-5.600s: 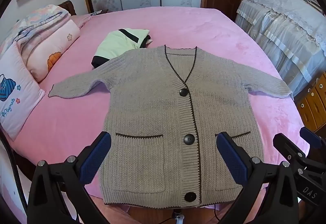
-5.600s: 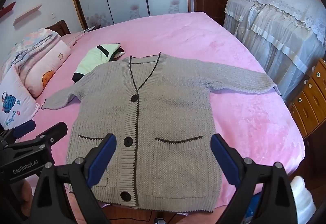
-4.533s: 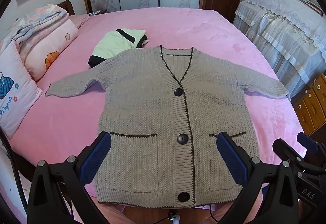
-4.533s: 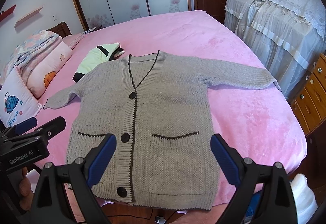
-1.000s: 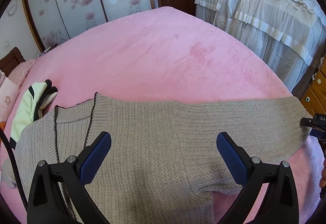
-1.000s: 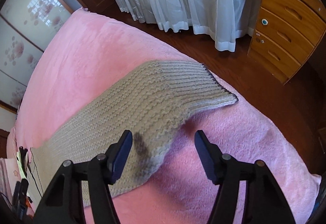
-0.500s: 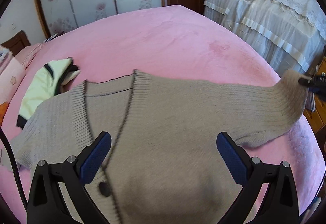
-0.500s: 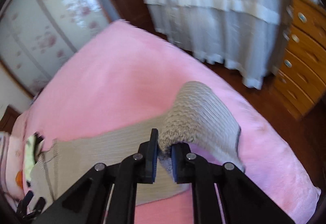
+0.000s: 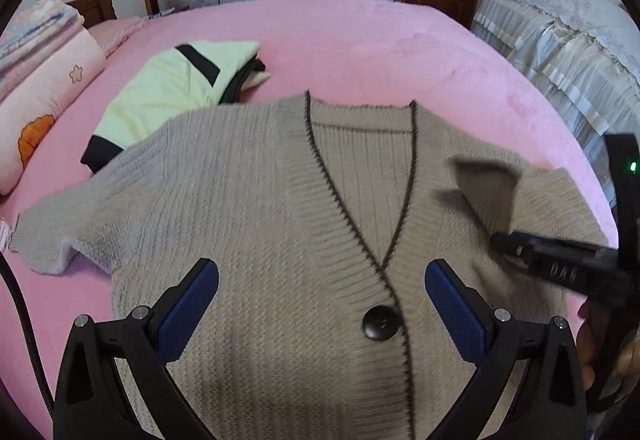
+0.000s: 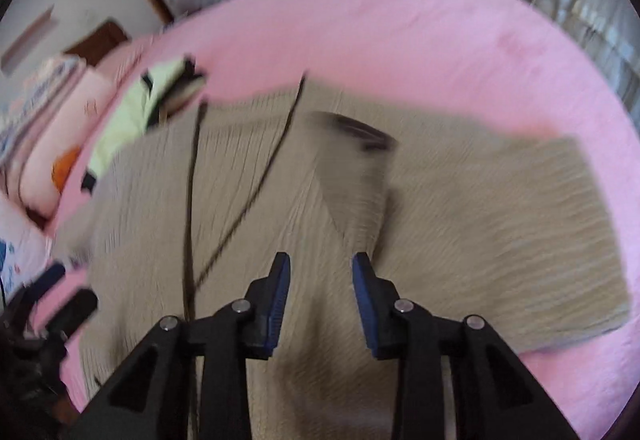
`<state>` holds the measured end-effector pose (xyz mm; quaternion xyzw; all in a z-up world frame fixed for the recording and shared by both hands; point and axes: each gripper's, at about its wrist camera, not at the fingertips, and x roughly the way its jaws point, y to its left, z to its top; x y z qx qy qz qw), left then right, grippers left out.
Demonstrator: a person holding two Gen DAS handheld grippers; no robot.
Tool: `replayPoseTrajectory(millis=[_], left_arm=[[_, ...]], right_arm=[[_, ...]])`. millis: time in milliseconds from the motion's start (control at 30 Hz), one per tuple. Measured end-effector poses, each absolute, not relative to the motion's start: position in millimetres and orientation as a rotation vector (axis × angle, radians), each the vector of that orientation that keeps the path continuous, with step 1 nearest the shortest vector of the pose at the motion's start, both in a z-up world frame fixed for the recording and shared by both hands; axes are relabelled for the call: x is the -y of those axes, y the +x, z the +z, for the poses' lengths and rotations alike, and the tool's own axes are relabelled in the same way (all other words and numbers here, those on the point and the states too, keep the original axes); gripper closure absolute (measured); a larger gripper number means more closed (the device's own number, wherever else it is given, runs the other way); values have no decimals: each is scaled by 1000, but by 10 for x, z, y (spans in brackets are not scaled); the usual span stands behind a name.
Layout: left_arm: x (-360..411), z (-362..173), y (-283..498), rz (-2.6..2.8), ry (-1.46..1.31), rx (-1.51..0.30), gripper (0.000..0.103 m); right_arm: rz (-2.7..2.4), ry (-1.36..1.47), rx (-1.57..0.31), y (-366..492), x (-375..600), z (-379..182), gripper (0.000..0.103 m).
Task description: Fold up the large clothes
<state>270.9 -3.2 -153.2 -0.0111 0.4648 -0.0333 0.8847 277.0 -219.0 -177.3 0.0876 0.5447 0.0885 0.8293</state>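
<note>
We list, nearest first: one left claw point(image 9: 322, 298), blue-padded jaws wide apart and empty, above the cardigan's lower front. One right claw point(image 10: 321, 290), jaws narrow, just opened, nothing between them. One cardigan point(image 9: 248, 224), grey-beige chunky knit with dark trim, flat on the bed point(image 9: 360, 40); one round black button point(image 9: 382, 322) visible; its right sleeve point(image 10: 500, 224) folded across its chest. Beyond the cardigan's collar, one folded pale-green garment point(image 9: 168, 88). Left of the cardigan, pink pillows point(image 9: 48, 88), soft.
</note>
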Motion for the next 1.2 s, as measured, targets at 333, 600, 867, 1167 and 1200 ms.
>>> replayPoseTrajectory(millis=[333, 600, 867, 1167, 1200], left_arm=[[499, -1732, 2798, -259, -14, -981, 0], [875, -2094, 3040, -454, -215, -1109, 11], [960, -2612, 3316, -446, -404, -1193, 21], [1301, -2683, 3493, -488, -413, -1185, 76], [1340, -2716, 3524, -484, -425, -1196, 80]], right_arm=[[166, 101, -1113, 1958, 2595, -1646, 70], [89, 238, -1037, 1675, 3076, -1484, 70], [90, 332, -1023, 1595, 3222, -1597, 70], [26, 360, -1036, 1559, 3460, -1787, 70], [16, 362, -1036, 1552, 3482, -1799, 70]])
